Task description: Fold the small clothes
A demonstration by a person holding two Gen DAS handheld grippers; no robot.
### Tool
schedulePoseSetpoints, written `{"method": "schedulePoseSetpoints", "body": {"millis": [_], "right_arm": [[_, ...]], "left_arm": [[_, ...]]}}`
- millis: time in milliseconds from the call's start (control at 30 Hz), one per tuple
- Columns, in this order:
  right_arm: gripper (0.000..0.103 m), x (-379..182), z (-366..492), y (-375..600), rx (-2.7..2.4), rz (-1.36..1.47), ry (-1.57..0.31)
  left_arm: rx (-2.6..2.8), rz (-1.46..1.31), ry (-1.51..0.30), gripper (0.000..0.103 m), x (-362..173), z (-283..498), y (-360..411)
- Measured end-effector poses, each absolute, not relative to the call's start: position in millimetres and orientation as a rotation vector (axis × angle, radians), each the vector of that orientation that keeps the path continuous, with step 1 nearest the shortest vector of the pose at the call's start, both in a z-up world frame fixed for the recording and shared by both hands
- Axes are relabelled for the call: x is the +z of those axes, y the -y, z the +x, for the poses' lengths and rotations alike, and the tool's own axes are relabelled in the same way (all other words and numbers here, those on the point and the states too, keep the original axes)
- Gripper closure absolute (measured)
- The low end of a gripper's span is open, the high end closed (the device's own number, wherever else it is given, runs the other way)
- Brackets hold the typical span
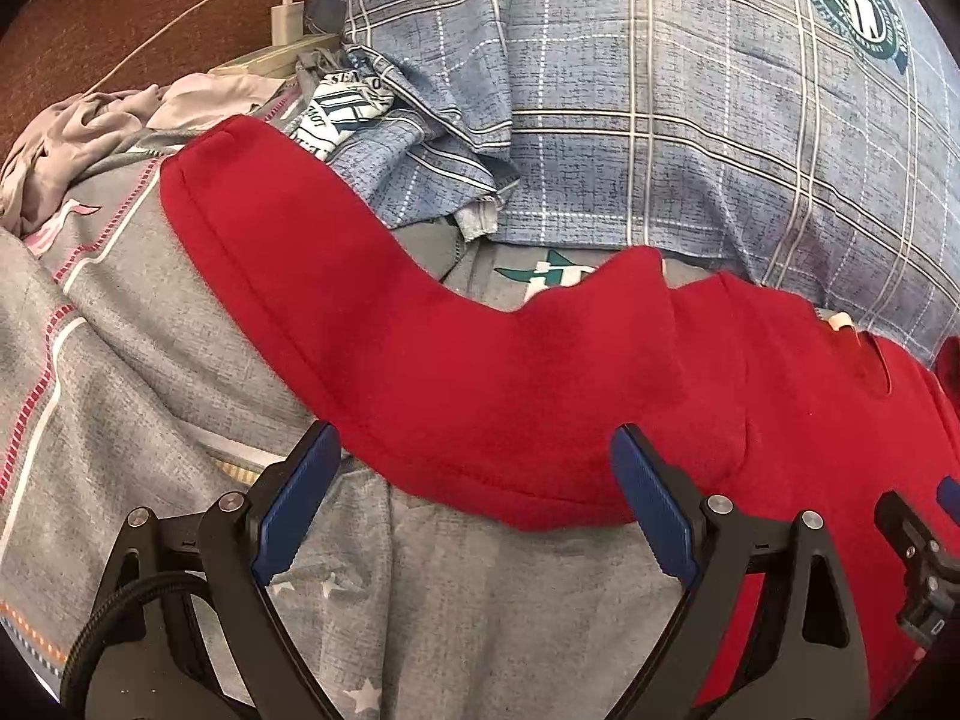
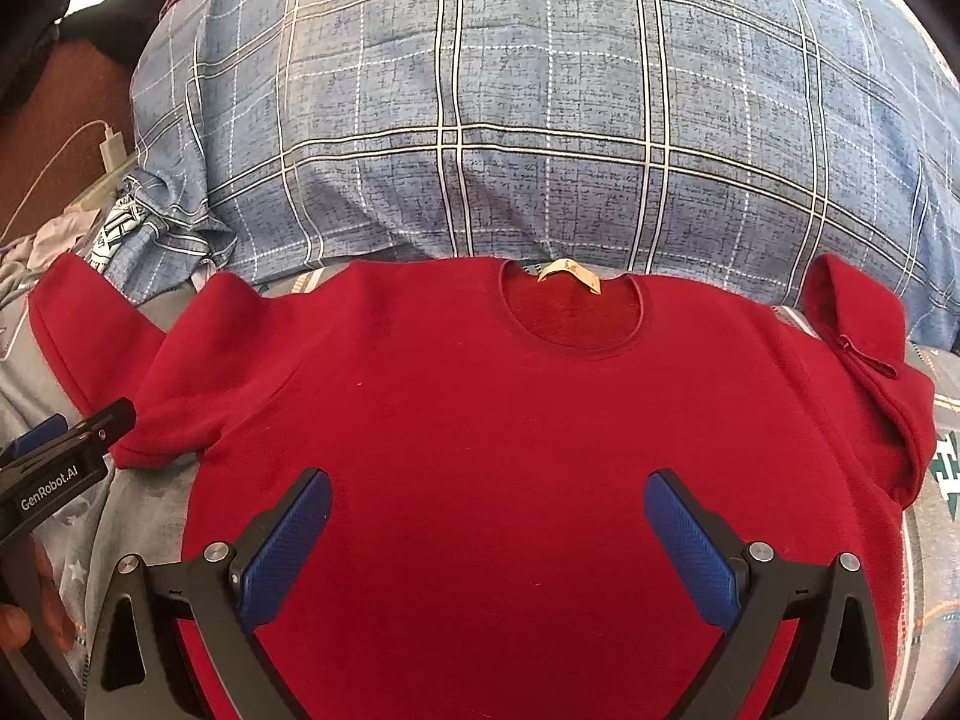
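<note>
Item one: we are viewing a red sweater (image 2: 480, 420) lying front-up on a grey patterned bedsheet (image 1: 150, 372), its round neckline on the far side with a small tan label (image 2: 567, 275) showing inside the collar. Its body is spreading flat through the middle of the scene. One sleeve (image 1: 288, 240) is stretching out to the far left across the sheet; the other sleeve (image 2: 864, 348) is lying folded back on itself at the right shoulder.

Item two: a blue plaid pillow (image 2: 540, 120) is sitting just beyond the collar, touching the sweater's far edge, with a round green emblem (image 1: 855, 9) printed on it.

Item three: at the far left we are noting a crumpled pale grey garment (image 1: 66, 138), and beyond it a white charger (image 1: 287, 21) with its cable, plugged into a pale power strip.

Item four: the left gripper (image 1: 474, 468) is hovering over the near edge of the left sleeve, its blue-padded fingers spread wide and grasping nothing.

Item five: the right gripper (image 2: 487, 513) is hovering above the sweater's chest, jaws likewise released and wide apart, nothing between them. In the right wrist view we are also seeing part of a hand (image 2: 36, 594) behind the left gripper at the near left edge.
</note>
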State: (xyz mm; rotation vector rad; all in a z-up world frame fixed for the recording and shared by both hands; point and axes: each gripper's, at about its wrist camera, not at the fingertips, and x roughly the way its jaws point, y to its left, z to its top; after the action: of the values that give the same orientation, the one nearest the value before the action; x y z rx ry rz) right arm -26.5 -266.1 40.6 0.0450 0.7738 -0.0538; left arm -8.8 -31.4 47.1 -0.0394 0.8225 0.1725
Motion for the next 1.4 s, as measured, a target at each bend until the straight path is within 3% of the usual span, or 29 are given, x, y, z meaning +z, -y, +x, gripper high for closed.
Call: {"method": "schedulePoseSetpoints", "body": {"millis": [600,800,900,933,1000,1100,1167,1233,1400], "right_arm": [[0.000,42,-28,261,0.010,0.027,-0.781],[0.000,37,-27,262,0.014,0.041,-0.803],[0.000,38,-27,261,0.012,0.036,-0.802],[0.000,38,-27,261,0.010,0.034,-0.800],[0.000,38,-28,262,0.009,0.034,-0.801],[0.000,36,-28,263,0.008,0.036,-0.809],[0.000,35,-28,263,0.007,0.041,-0.814],[0.000,35,-28,263,0.006,0.042,-0.815],[0.000,40,-32,262,0.006,0.027,-0.798]], "left_arm": [[0.440,0.030,-0.748,0.011,97,42,-46],[0.518,0.038,-0.780,0.011,92,68,-75],[0.509,0.085,-0.798,0.018,86,77,-76],[0.509,0.089,-0.802,0.026,85,80,-76],[0.524,0.102,-0.790,0.029,84,83,-80],[0.518,0.100,-0.781,0.045,88,85,-85],[0.521,0.105,-0.775,0.071,91,88,-88],[0.483,0.055,-0.775,0.088,94,88,-95],[0.356,-0.108,-0.729,0.092,112,67,-99]]}}
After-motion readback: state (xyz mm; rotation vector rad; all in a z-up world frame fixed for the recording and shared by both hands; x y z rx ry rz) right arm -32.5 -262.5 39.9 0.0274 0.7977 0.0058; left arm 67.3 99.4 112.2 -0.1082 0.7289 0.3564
